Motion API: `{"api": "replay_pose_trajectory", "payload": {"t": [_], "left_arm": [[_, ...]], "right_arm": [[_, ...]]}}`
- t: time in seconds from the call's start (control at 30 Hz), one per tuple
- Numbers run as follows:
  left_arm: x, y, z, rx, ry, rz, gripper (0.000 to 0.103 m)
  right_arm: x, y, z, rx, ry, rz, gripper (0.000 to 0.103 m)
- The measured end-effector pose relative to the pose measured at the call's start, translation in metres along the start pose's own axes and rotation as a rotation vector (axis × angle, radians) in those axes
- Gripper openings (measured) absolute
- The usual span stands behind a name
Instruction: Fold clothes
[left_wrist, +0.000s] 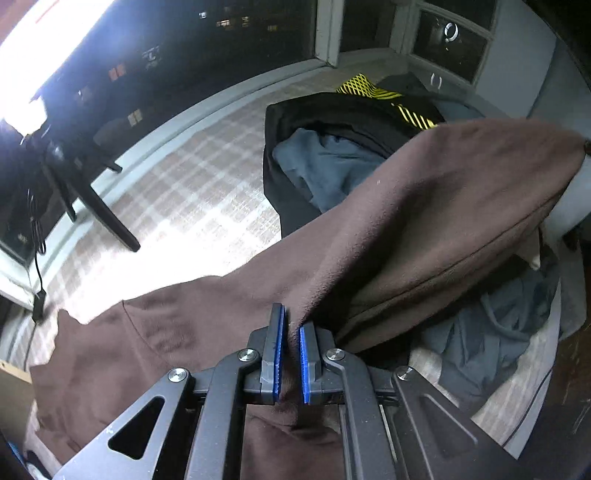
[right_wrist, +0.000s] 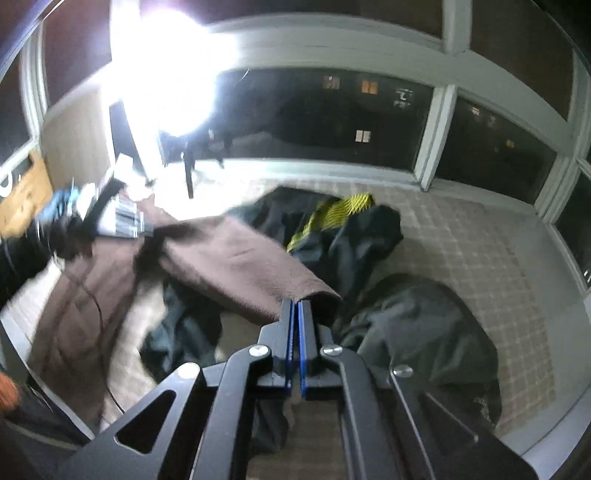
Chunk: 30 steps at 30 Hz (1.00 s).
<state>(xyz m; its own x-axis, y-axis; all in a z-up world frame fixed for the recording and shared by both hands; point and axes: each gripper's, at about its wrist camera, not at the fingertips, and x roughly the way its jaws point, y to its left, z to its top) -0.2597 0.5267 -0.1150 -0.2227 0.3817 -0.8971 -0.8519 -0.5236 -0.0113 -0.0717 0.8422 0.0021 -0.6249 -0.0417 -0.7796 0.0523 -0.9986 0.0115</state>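
A brown fleece garment (left_wrist: 424, 221) hangs stretched between both grippers above a checked mat. My left gripper (left_wrist: 291, 325) is shut on a bunched fold of it, cloth pinched between the blue pads. In the right wrist view the same brown garment (right_wrist: 243, 266) runs from the left gripper (right_wrist: 144, 230) at the far left to my right gripper (right_wrist: 295, 306), which is shut on its near corner. Part of the cloth droops down at the left. In the left wrist view the far corner ends at the right edge, where the right gripper is barely visible.
A heap of clothes lies on the mat: black garments (left_wrist: 332, 110), a grey-blue one (left_wrist: 325, 166), a yellow-and-black mesh piece (right_wrist: 343, 206), and a dark green garment (right_wrist: 424, 325). Dark windows (right_wrist: 332, 122) ring the mat. A black stand's legs (left_wrist: 99, 206) and a glaring lamp (right_wrist: 166, 66) stand at the left.
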Motion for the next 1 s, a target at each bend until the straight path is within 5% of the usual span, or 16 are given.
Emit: {"api": "replay_pose_trajectory", "payload": {"t": [0.17, 0.33, 0.5, 0.67, 0.77, 0.93, 1.0], "left_arm": [[0.0, -0.01, -0.012, 0.035, 0.032, 0.008, 0.019], [-0.036, -0.041, -0.017, 0.137, -0.028, 0.021, 0.041], [-0.039, -0.101, -0.006, 0.364, -0.092, -0.044, 0.047], [-0.001, -0.126, 0.006, 0.47, -0.011, -0.087, 0.046], [0.015, -0.131, 0.007, 0.48, 0.035, -0.142, 0.044], [0.027, -0.135, 0.004, 0.463, 0.097, -0.168, 0.005], [0.024, -0.136, 0.004, 0.448, 0.102, -0.18, 0.003]], "right_arm": [[0.037, -0.006, -0.045, 0.074, 0.073, 0.015, 0.002], [0.003, -0.018, -0.037, 0.156, -0.055, 0.076, 0.002], [-0.017, -0.009, -0.026, 0.121, -0.108, 0.097, 0.002], [0.004, -0.011, -0.052, 0.15, -0.027, 0.087, 0.002], [0.013, -0.021, -0.07, 0.207, -0.001, 0.095, 0.002], [0.009, -0.025, -0.067, 0.246, -0.049, 0.107, 0.002], [0.013, -0.023, -0.063, 0.228, -0.041, 0.076, 0.002]]}}
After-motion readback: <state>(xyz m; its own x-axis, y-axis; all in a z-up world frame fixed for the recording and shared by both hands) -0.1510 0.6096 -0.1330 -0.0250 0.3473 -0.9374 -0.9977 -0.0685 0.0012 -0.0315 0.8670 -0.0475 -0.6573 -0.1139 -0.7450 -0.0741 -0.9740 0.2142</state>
